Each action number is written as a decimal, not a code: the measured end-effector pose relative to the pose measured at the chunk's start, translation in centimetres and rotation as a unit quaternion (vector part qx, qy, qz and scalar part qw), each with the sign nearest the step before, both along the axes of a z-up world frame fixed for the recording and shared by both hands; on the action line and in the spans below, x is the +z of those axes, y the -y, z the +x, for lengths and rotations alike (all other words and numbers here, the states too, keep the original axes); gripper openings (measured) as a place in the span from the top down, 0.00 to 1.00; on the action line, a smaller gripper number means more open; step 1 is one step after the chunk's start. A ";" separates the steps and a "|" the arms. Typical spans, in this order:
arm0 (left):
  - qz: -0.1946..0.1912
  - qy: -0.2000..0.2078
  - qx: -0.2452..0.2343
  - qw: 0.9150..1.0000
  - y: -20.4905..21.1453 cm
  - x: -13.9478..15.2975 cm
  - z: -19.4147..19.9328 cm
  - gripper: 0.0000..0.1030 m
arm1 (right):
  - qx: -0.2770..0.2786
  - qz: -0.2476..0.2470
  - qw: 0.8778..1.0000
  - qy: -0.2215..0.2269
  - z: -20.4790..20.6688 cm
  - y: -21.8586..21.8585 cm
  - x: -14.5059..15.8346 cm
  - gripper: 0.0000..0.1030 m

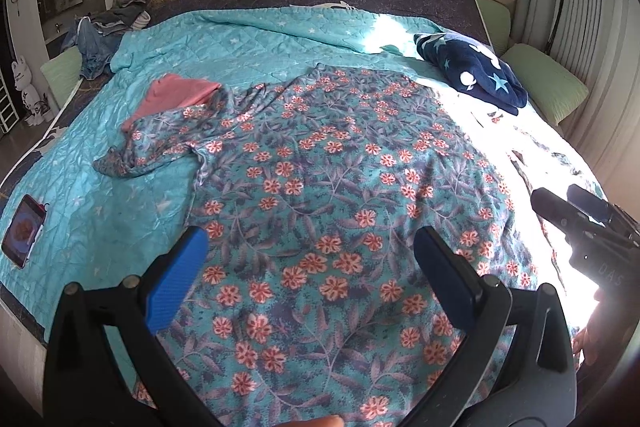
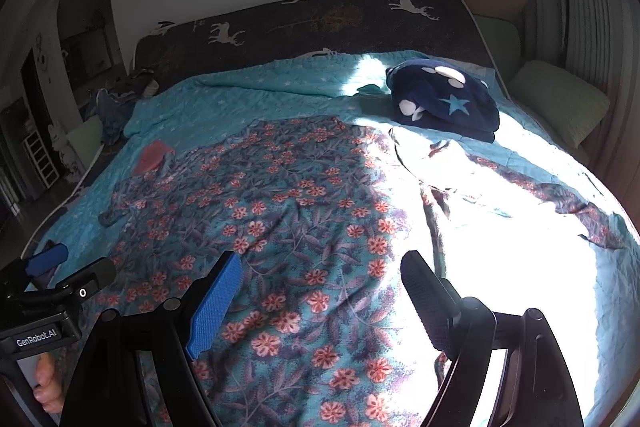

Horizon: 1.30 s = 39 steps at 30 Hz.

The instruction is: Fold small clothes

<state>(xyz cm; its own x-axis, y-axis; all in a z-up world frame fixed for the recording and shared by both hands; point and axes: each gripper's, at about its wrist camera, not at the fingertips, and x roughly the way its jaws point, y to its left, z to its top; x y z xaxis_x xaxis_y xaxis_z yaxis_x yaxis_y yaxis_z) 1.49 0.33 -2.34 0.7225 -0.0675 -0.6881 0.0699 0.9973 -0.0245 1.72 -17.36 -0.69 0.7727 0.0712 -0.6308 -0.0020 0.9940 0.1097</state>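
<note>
Sunlight washed out the right side of the bed (image 1: 100,211), where a floral garment (image 1: 320,187) lay spread flat over the teal quilt, reaching from the near edge toward the middle. One sleeve (image 1: 152,147) trailed toward the left edge, partly covering a pink cloth (image 1: 176,93). The left gripper (image 1: 312,239) hung above the garment's near part, jaws wide apart and holding nothing. The right gripper (image 2: 320,275) was likewise spread wide and empty above the near edge, beside the sunlit patch. A navy star-patterned blanket (image 2: 444,103) sat folded near the far right corner, and a phone (image 1: 24,231) lay at the left edge.
</note>
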 end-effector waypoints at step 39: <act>0.006 -0.005 -0.031 0.999 0.9 -0.4 -0.9 0.00 | -0.019 -0.037 0.999 0.028 -1.7 0.1 1.6 0.18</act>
